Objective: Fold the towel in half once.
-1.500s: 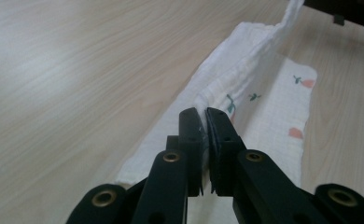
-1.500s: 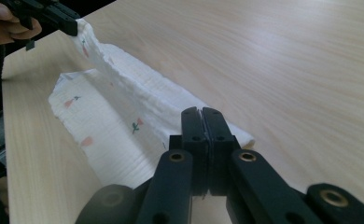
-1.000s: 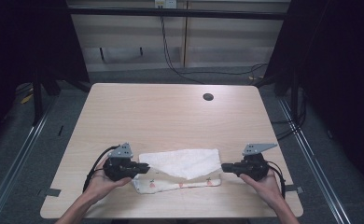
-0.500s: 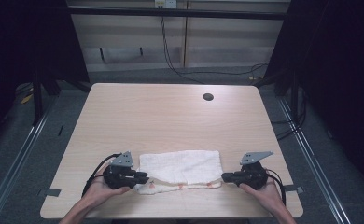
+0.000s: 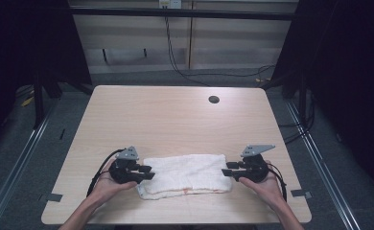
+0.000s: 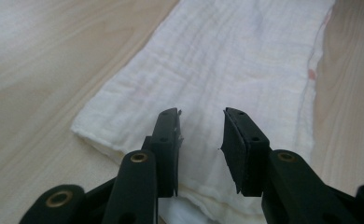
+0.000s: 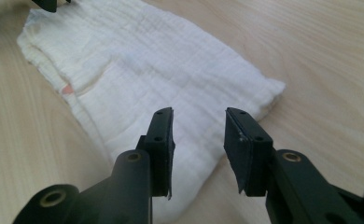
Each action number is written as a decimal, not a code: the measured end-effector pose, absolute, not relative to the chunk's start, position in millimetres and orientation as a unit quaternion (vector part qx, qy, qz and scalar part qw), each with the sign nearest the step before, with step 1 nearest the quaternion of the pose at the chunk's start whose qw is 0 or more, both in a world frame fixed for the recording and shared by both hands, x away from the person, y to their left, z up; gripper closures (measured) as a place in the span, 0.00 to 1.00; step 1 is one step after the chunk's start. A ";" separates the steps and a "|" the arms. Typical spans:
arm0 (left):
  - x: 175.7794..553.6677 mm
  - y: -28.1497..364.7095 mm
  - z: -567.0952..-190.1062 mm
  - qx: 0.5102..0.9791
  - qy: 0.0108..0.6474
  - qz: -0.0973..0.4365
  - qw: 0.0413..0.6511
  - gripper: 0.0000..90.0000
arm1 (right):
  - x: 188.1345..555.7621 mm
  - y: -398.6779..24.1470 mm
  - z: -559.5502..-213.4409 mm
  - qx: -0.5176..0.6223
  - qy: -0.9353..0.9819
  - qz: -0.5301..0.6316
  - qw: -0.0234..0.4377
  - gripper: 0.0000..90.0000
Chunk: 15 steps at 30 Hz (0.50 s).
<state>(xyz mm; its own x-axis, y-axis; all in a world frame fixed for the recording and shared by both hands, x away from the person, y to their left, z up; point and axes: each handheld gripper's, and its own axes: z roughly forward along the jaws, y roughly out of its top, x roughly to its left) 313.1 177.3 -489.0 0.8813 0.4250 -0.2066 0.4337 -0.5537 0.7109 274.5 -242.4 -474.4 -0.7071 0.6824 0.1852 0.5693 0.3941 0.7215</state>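
Both sets of jaws stand parted and have just been opening, with nothing pinched. The left gripper (image 5: 146, 172) and right gripper (image 5: 227, 168) flank the folded white cloth (image 5: 186, 173), flat on the bench (image 5: 175, 120) near its front edge.

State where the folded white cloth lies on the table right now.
In the high view the folded white cloth lies flat near the table's near edge, between the left claw and the right claw.

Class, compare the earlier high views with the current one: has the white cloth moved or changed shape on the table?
Yes. The white cloth has dropped from a raised peak into a flat folded strip near the table's front edge.
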 end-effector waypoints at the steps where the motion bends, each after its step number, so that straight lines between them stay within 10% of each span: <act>1: 313.4 176.2 -491.4 0.885 0.242 -0.006 0.399 0.74 | 274.5 -242.4 -474.4 0.376 0.832 0.402 0.070 0.69; 15: 319.8 169.6 -498.8 0.883 0.250 -0.008 0.396 0.69 | 285.7 -215.0 -497.1 0.352 0.860 0.357 0.100 0.58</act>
<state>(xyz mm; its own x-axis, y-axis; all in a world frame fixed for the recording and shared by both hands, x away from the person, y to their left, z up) 319.8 169.6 -498.8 0.8748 0.4359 -0.2114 0.4478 -0.5612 0.6961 285.7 -215.0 -497.1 -0.7327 0.6760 0.0785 0.5332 0.4985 0.6835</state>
